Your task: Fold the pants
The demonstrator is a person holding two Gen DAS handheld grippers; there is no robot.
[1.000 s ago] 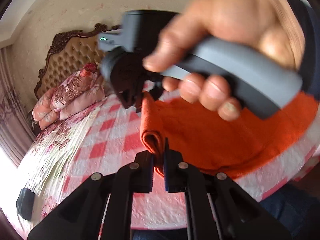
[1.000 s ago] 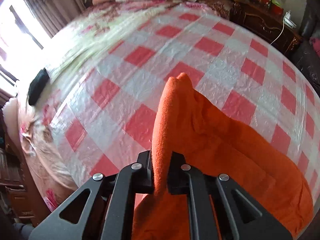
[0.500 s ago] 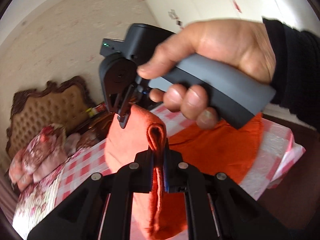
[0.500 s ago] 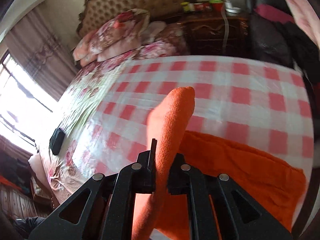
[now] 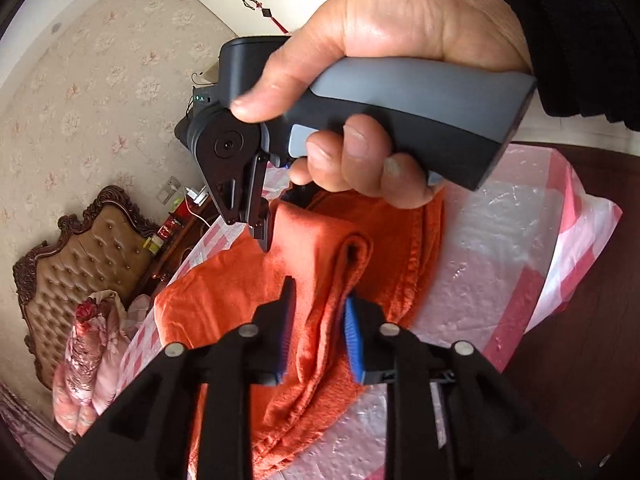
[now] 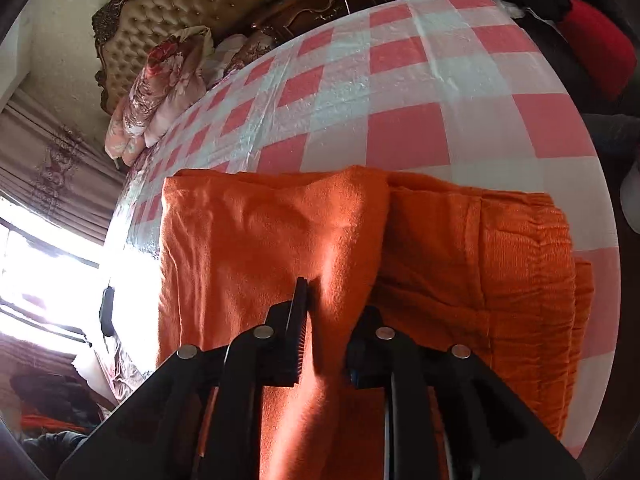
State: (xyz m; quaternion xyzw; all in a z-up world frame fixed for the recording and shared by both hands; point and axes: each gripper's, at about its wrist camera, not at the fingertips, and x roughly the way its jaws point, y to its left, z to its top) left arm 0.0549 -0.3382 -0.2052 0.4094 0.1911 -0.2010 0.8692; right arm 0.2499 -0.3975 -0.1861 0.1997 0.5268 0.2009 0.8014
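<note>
Orange pants lie folded over on the pink-and-white checked bed cover, the ribbed waistband at the right. My right gripper points down at the upper layer; its jaws are opening and a ridge of the cloth stands loosely between them. In the left wrist view the pants show a rolled fold that runs between the blue pads of my left gripper, whose jaws are also opening. A hand holds the right gripper just beyond, its tips at the same fold.
A tufted headboard and floral pillows are at the far end of the bed. A dark wooden nightstand stands beside them. A small black object lies by the bright window side. The bed's corner drops off at the right.
Both grippers swung the gripped edge of the pants across over the rest of the garment and lowered it. Both pairs of jaws, shut on the cloth before, have now parted.
</note>
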